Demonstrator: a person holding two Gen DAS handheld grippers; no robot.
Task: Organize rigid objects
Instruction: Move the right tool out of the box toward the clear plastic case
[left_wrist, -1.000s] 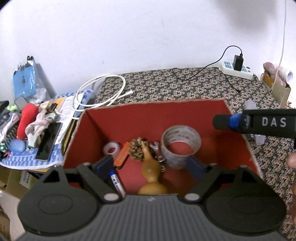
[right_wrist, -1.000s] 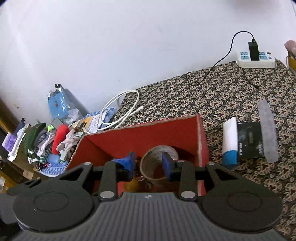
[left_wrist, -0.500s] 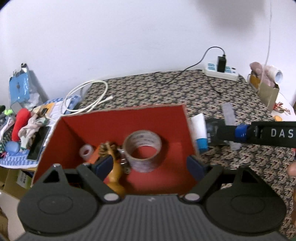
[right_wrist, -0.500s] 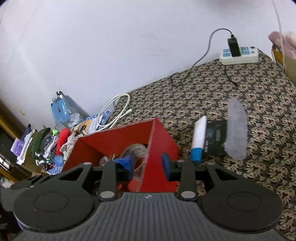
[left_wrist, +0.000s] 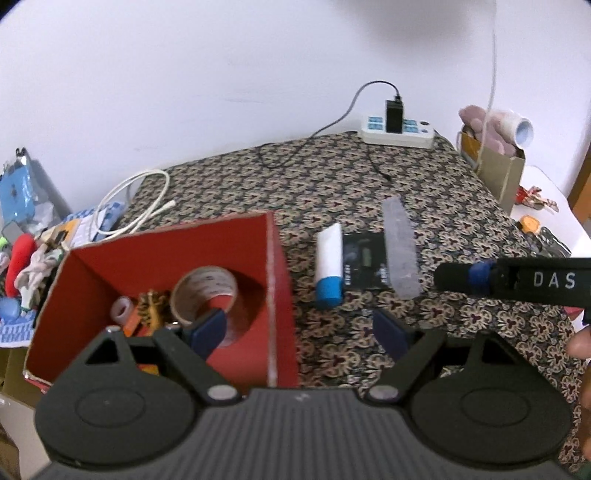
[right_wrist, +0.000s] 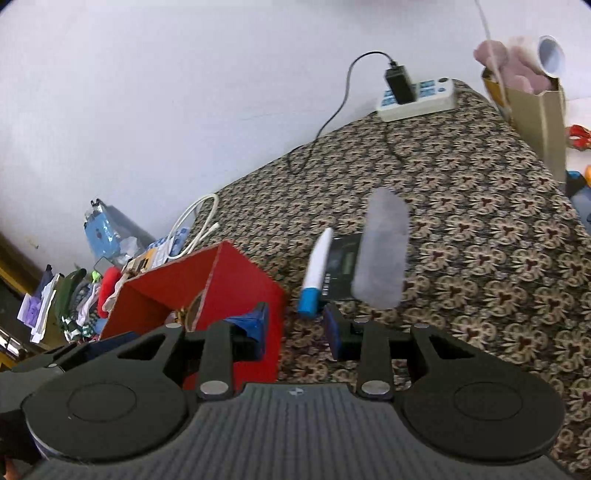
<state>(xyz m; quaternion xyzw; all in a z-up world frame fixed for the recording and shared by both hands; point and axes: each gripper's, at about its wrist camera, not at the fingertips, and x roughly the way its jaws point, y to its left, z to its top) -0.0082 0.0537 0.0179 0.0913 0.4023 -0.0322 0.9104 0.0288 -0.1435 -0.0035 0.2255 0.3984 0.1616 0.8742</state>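
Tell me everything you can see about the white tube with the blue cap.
The white tube is flattened, plastic-looking, with a wide blue cap at its near end. It lies flat on the patterned tablecloth, just right of the red box without touching it. Its right side meets a black card-like item. Neither gripper touches it.

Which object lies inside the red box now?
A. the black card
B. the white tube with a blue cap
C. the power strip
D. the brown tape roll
D: the brown tape roll sits inside the red box, while the other three lie outside it on the patterned cloth.
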